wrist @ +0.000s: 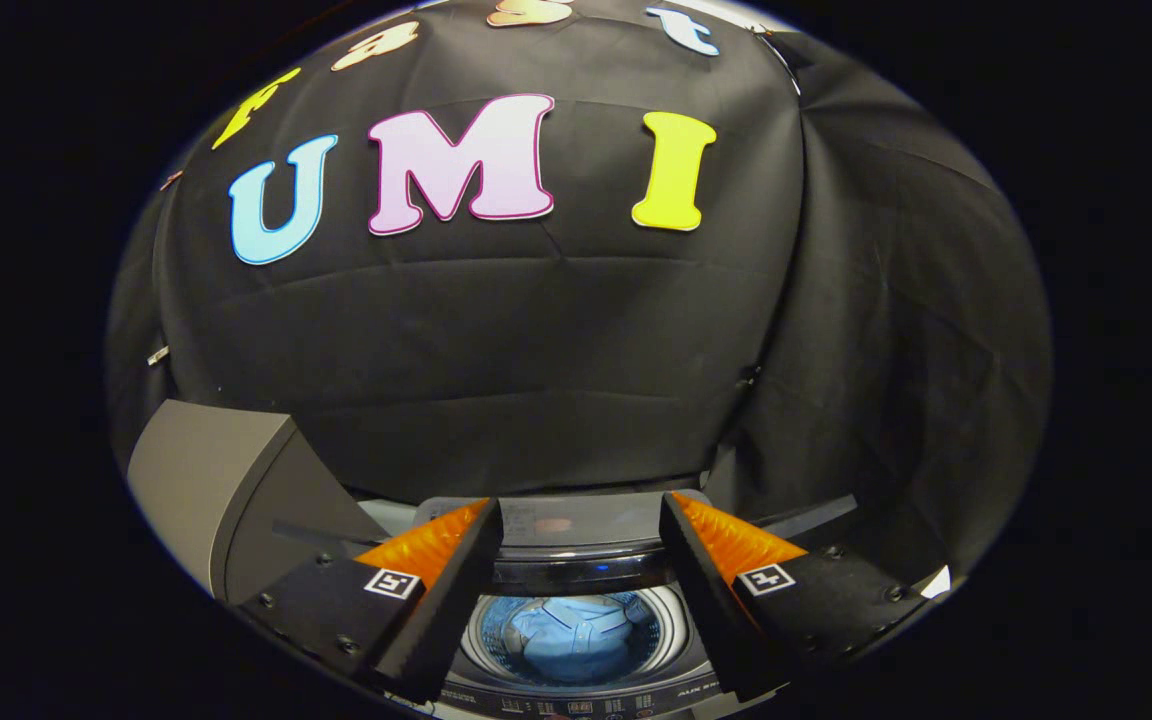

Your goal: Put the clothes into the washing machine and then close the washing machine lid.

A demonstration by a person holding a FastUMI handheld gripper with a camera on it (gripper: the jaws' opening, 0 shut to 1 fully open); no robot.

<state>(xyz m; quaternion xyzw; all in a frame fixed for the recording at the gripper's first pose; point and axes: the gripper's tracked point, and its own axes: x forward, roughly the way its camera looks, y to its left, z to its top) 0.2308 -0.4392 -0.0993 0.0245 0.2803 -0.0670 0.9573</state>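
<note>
While the clothes lie in the washing machine drum, six o'clock, fingers gape empty; lid unclosed.

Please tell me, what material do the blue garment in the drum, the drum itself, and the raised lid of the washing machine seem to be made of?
The blue garment looks like soft woven cloth, matte, lying in folds. The drum seems to be polished metal: its ringed wall gives bright reflections. The raised lid appears to be grey plastic or painted metal with a dull, smooth finish; the view cannot settle which. The gripper hangs open above the drum, holding nothing.
</note>
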